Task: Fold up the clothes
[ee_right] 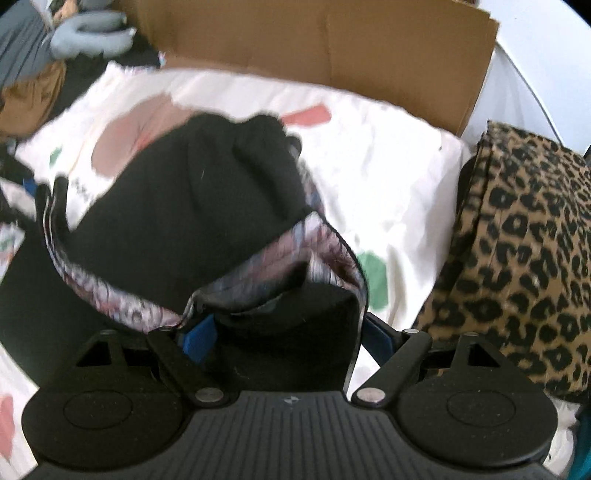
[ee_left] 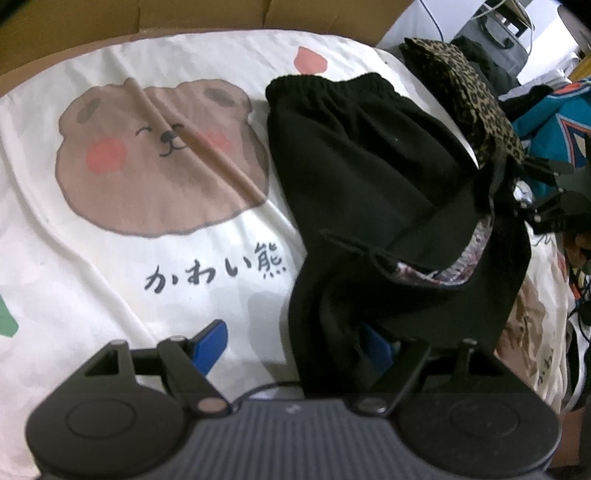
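Note:
A black garment (ee_left: 369, 166) with a patterned lining (ee_left: 461, 266) lies crumpled on a white bed sheet (ee_left: 147, 258) printed with a brown bear. My left gripper (ee_left: 293, 345) is open at the garment's near end. Black cloth drapes over its right blue pad, and the left pad (ee_left: 210, 343) is bare over the sheet. In the right wrist view the same black garment (ee_right: 184, 206) bunches up, its lining (ee_right: 110, 295) showing. My right gripper (ee_right: 290, 338) stands open with cloth lying between its blue pads (ee_right: 199, 339), and a strip of sheet shows beside the right one.
Folded leopard-print cloth (ee_left: 472, 92) (ee_right: 517, 240) sits at the sheet's right edge. A cardboard panel (ee_left: 184, 14) (ee_right: 332, 44) stands behind the bed. Teal clothing (ee_left: 554, 122) piles up at the far right. A grey plush toy (ee_right: 88, 33) and brown cloth (ee_right: 33, 92) lie at the far left.

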`<act>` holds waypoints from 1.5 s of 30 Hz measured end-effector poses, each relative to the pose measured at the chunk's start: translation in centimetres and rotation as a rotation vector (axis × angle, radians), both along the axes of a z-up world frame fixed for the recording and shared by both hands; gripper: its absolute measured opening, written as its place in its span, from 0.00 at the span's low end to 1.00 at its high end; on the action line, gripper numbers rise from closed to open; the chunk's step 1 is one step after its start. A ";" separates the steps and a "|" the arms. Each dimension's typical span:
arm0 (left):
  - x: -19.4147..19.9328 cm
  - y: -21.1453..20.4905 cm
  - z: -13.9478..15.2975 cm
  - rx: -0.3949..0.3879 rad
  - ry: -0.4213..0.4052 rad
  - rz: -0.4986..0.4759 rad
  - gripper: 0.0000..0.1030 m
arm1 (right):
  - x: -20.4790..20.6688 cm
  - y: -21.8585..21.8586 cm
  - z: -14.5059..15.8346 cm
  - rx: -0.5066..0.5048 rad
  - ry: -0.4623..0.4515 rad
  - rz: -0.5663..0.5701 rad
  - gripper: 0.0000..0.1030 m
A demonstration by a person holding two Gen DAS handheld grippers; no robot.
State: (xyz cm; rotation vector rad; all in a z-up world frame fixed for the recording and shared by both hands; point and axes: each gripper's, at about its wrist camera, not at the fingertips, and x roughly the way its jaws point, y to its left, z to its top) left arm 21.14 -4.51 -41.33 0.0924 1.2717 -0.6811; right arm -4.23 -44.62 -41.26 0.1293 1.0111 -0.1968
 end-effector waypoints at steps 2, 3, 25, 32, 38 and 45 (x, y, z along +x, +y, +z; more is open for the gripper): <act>0.2 -0.1 0.1 -0.007 -0.011 0.003 0.78 | 0.6 -0.7 0.4 0.007 -0.022 -0.026 0.84; 0.2 -0.2 0.1 -0.011 -0.015 0.005 0.78 | 0.9 -1.0 0.7 0.013 -0.035 -0.040 0.84; 2.9 1.5 -0.9 -0.148 0.036 0.166 0.39 | -1.1 -4.0 2.3 0.131 -0.118 -0.097 0.81; 2.7 1.2 -0.5 -0.150 0.003 0.134 0.11 | 1.3 -4.2 0.8 0.152 -0.081 -0.086 0.43; 2.4 2.0 0.5 -0.187 -0.040 0.168 0.06 | 1.2 -4.6 1.0 0.143 -0.089 -0.091 0.05; 2.7 2.1 0.4 -0.171 -0.053 0.195 0.06 | 1.2 -5.8 0.5 0.165 -0.125 -0.181 0.04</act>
